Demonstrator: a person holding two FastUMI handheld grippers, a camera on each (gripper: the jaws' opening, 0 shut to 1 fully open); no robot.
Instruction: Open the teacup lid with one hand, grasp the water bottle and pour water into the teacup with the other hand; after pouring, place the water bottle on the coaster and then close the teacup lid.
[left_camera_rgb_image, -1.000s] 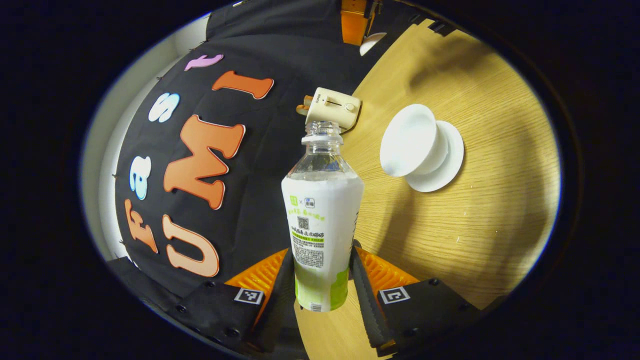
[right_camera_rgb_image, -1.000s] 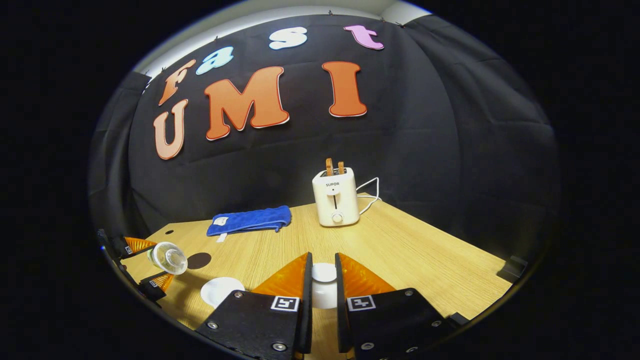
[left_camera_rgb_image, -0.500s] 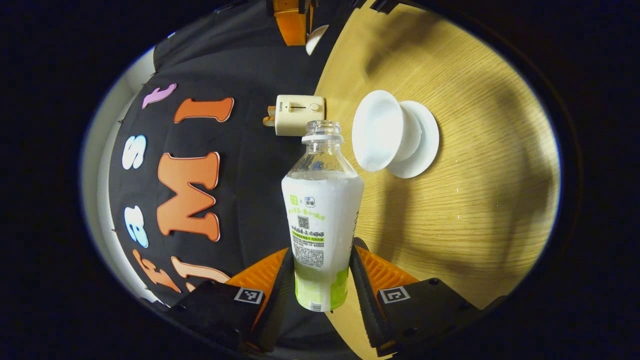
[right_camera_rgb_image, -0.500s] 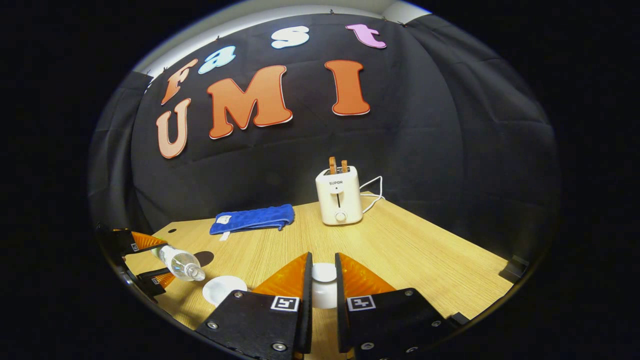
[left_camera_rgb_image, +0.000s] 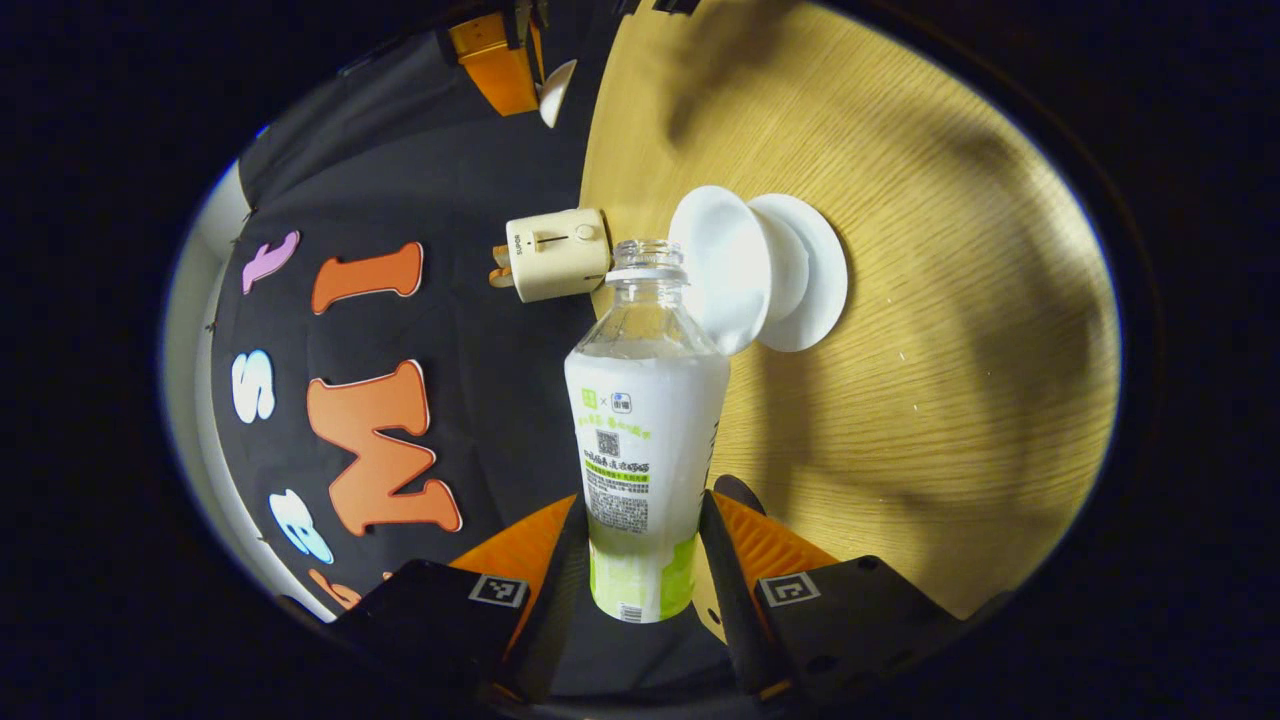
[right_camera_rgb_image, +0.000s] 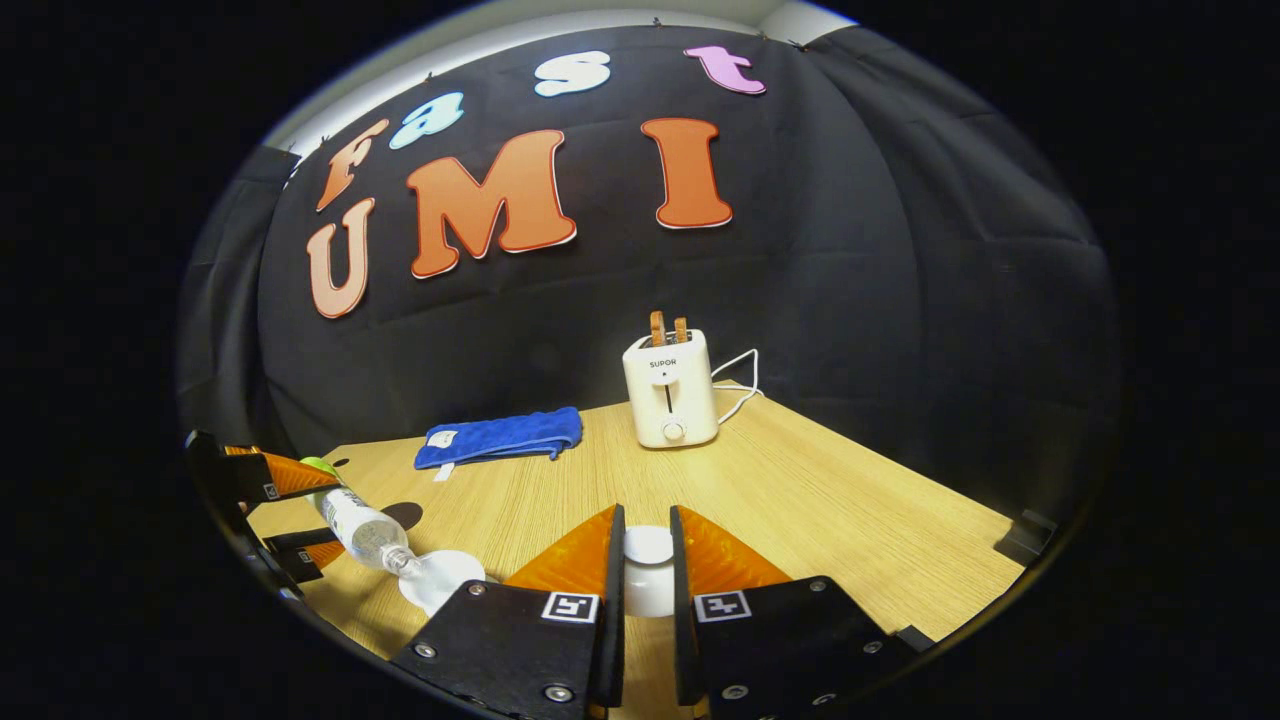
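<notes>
Bottle (left_camera_rgb_image: 645, 430), clamped in the left gripper (left_camera_rgb_image: 645, 560), tilts at the teacup (left_camera_rgb_image: 725, 265); right gripper (right_camera_rgb_image: 645, 570) pinches the lid (right_camera_rgb_image: 648, 548). Next: tip further.

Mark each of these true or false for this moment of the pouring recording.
1. The left gripper holds the water bottle. True.
2. The bottle still has its cap on. False: its neck is open.
3. The right gripper holds the teacup lid. True.
4. The blue towel lies over the teacup. False: it lies near the back wall, left of the toaster.
5. The bottle's mouth is beside the teacup's rim. True.
</notes>
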